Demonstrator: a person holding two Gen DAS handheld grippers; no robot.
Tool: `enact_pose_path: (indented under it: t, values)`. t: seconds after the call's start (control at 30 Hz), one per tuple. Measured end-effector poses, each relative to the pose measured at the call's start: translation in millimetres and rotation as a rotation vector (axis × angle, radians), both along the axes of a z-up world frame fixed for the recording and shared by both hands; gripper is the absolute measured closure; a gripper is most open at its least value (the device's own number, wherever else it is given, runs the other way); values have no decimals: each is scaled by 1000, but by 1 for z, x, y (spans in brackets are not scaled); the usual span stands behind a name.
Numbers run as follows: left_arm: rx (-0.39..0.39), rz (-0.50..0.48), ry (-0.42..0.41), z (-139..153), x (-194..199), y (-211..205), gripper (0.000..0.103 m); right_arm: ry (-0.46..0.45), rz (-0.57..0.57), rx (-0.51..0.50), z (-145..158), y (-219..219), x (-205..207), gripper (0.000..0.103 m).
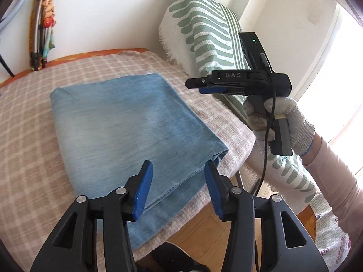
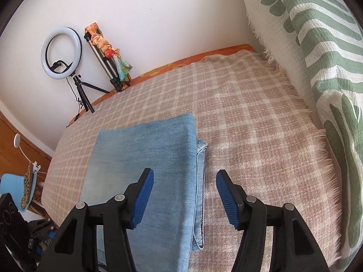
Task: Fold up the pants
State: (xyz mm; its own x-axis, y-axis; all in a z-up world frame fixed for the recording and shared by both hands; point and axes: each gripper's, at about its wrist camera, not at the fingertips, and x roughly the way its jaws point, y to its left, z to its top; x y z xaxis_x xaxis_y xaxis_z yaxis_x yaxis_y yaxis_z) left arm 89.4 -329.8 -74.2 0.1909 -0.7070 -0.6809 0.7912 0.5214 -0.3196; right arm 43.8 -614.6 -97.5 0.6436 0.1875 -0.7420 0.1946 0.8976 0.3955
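Note:
The light blue denim pants (image 1: 127, 127) lie folded into a flat rectangle on the checked beige blanket (image 1: 27, 136). My left gripper (image 1: 178, 176) is open and empty, held above the near edge of the folded pants. My right gripper (image 1: 199, 86) shows from the side in the left wrist view, raised in the air to the right of the pants in a gloved hand. In the right wrist view the right gripper (image 2: 183, 185) is open and empty above the right edge of the pants (image 2: 145, 165).
A green and white patterned throw (image 2: 317, 52) covers a raised back along the right side. A ring light (image 2: 61, 53) on a tripod and a folded tripod (image 2: 109, 65) stand by the far wall. The blanket's near edge (image 1: 186, 217) drops to a wooden floor.

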Motion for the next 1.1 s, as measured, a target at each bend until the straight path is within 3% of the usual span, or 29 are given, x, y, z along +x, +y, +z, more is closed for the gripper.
enact_pose_path:
  t: [0.27,0.53,0.87,1.1]
  values:
    - [-19,171,110,-2,54,48,44,22,46,98,-32,7,-5,37]
    - [-16,250,290,-40,95,55,44,42,48,230,-64,-1,5,36]
    - [-12,268,380,-72,118,49,44,0,122,296,-75,-5,11,33]
    - [-34,226,383,-77,124,41,46,-18,211,425,-84,-1,14,42]
